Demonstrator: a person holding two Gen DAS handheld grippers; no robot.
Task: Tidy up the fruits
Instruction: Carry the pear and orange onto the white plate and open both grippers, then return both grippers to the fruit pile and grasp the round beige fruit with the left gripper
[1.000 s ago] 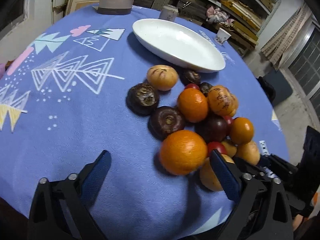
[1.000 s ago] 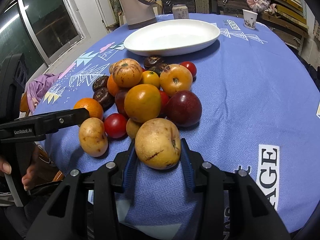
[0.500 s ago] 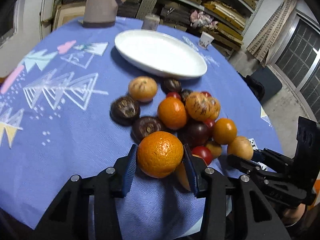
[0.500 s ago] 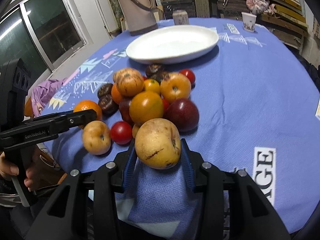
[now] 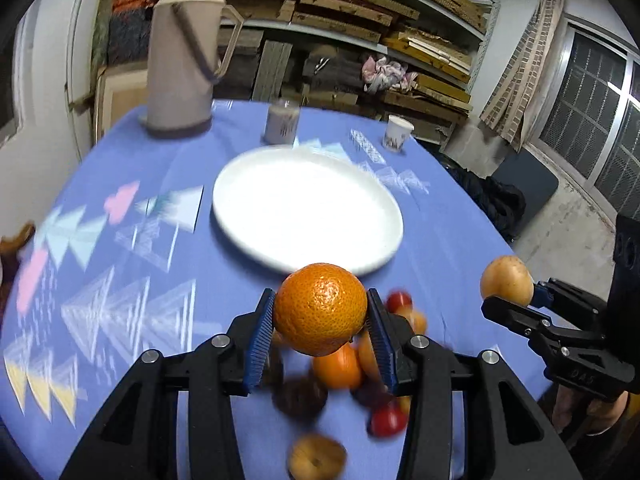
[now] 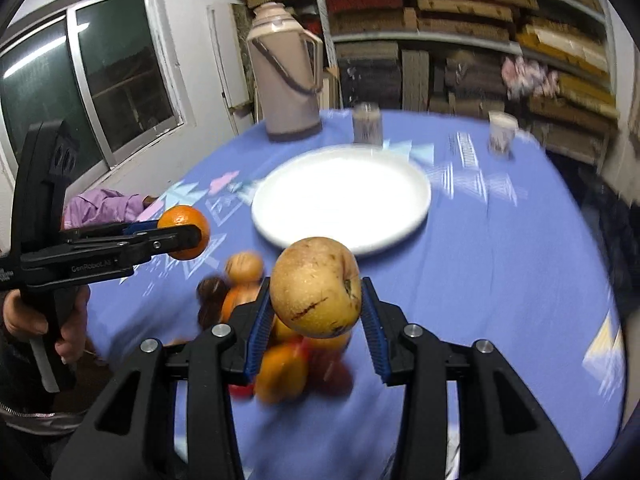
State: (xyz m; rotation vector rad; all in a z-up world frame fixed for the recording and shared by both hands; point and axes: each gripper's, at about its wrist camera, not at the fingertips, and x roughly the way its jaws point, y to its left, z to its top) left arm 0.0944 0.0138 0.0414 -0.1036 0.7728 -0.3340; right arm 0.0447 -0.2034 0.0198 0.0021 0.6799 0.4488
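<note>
Now that both tools are up off the tabletop, you've got a fruit in each. Your left tool (image 5: 320, 322) was wide apart a second ago with the orange (image 5: 320, 308) sitting loose on the cloth; its jaws have just been closing, and now the blue pads are clenched on the orange's two sides and it's in the air. Your right tool (image 6: 316, 306) hasn't changed its grip at all, still clamped on the yellowish russet fruit (image 6: 314, 287), but that one has come up too.

Below them, the rest of the fruit pile (image 5: 344, 384) sits blurred near the tabletop's near edge, nothing else picked yet. Further out, the white plate (image 5: 248, 224) around the middle of the tabletop has nothing on it, so I'd guess that's where both are headed. So two picks look done, zero placed. Past the plate you've got two cups (image 5: 282, 122) and the big thermos (image 5: 184, 52) by the far edge, well clear of your path.
</note>
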